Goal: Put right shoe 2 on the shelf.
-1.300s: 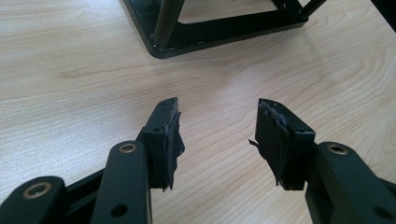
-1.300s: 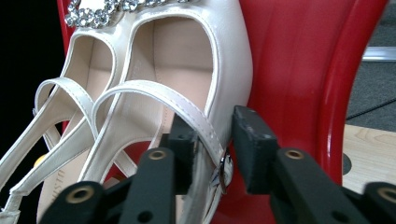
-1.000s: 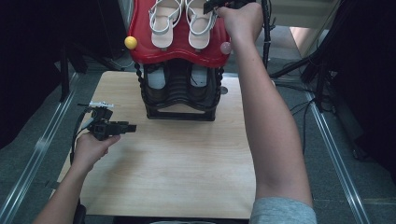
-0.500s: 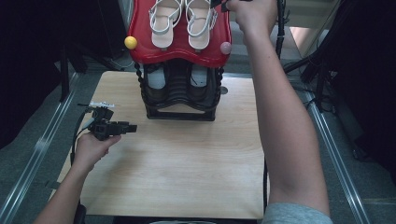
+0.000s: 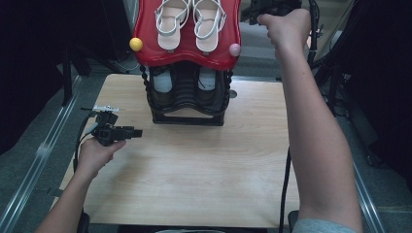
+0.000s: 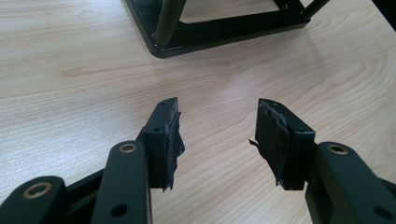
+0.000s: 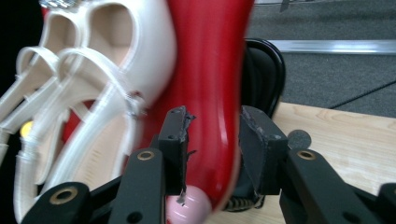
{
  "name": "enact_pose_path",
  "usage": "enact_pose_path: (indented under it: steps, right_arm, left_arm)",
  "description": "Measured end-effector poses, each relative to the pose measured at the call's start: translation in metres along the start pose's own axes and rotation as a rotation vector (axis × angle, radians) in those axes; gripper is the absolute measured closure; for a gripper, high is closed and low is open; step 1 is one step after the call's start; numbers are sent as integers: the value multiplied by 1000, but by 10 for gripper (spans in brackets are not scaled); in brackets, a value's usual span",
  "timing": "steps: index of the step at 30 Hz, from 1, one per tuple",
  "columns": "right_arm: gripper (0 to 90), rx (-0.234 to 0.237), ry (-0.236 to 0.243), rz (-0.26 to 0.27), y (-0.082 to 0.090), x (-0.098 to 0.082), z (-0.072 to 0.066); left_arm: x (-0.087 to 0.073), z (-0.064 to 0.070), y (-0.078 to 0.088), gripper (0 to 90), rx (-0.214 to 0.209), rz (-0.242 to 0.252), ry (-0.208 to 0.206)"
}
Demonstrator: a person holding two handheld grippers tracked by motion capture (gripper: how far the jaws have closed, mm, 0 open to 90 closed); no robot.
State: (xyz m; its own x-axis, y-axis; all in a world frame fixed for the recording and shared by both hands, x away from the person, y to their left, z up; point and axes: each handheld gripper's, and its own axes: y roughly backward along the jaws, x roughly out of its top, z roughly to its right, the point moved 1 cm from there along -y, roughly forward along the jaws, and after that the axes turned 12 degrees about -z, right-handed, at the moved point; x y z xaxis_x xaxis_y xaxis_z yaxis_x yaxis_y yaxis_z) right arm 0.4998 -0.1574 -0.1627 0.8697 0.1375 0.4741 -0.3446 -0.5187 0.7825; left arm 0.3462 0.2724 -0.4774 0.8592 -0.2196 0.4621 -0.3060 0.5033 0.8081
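Observation:
A black shoe rack (image 5: 187, 104) stands at the back of the wooden table (image 5: 204, 170). Its red top shelf (image 5: 187, 53) carries a pair of white strappy sandals (image 5: 192, 22). My right gripper (image 5: 257, 10) is held high, just off the shelf's right edge. In the right gripper view its jaws (image 7: 212, 126) stand apart with the blurred red shelf edge (image 7: 210, 70) in line between them and a pink ball (image 7: 191, 207) low down; they have just been closing, and the pads do not press on it. My left gripper (image 5: 138, 132) rests open on the table's left, and its jaws (image 6: 217, 126) point at the rack's base (image 6: 219, 28).
A yellow ball (image 5: 136, 44) and the pink ball (image 5: 234, 49) sit at the shelf's front corners. Dark shoes (image 5: 165, 82) fill the rack's lower tier. Metal rails (image 5: 34, 160) run along both sides of the table. Cables hang at the right (image 5: 286, 189).
My right hand has moved to the right, from above the sandals to beyond the shelf's right edge. The left hand and its gripper have stayed put.

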Motion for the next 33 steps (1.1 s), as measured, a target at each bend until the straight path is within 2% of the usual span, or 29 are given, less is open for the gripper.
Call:
enact_pose_path:
  steps: [5, 11, 17, 24, 28, 33]
  right_arm:
    - [643, -4, -7, -7, -3, -11, 19]
    - [645, -17, 0, -23, -14, -29, 41]
    - [642, -9, -5, -36, -28, -48, 61]
    - [626, 4, -4, -64, -49, -68, 75]
    - [628, 7, -7, -79, -59, -77, 79]
    - [627, -3, 18, -88, -74, -91, 84]
  left_arm:
    - [0, 0, 0, 504, 0, 4, 3]
    - [0, 0, 1, 504, 0, 9, 4]
    - [0, 0, 1, 505, 2, 11, 3]
    - [0, 0, 0, 504, 3, 10, 1]
    - [0, 0, -1, 504, 8, 15, -1]
    - [0, 0, -1, 505, 8, 23, -2]
